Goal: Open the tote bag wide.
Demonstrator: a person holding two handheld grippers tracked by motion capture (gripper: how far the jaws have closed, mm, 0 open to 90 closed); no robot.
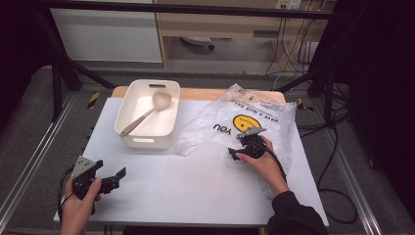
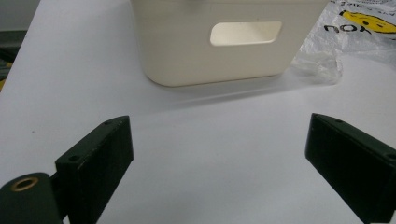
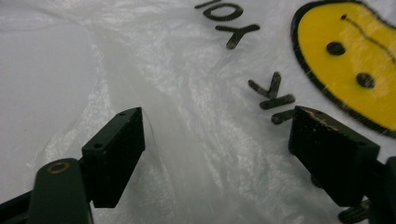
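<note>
The clear plastic bag (image 1: 244, 120) has a yellow smiley face (image 1: 240, 122) printed on it, with "YOU" in black next to it. There's another line of smaller print along the top but it's too blurry to read.

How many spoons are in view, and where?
1. A single spoon lies inside the white bin, bowl toward the far end. Whether the plastic bag hides another cannot be told.
</note>
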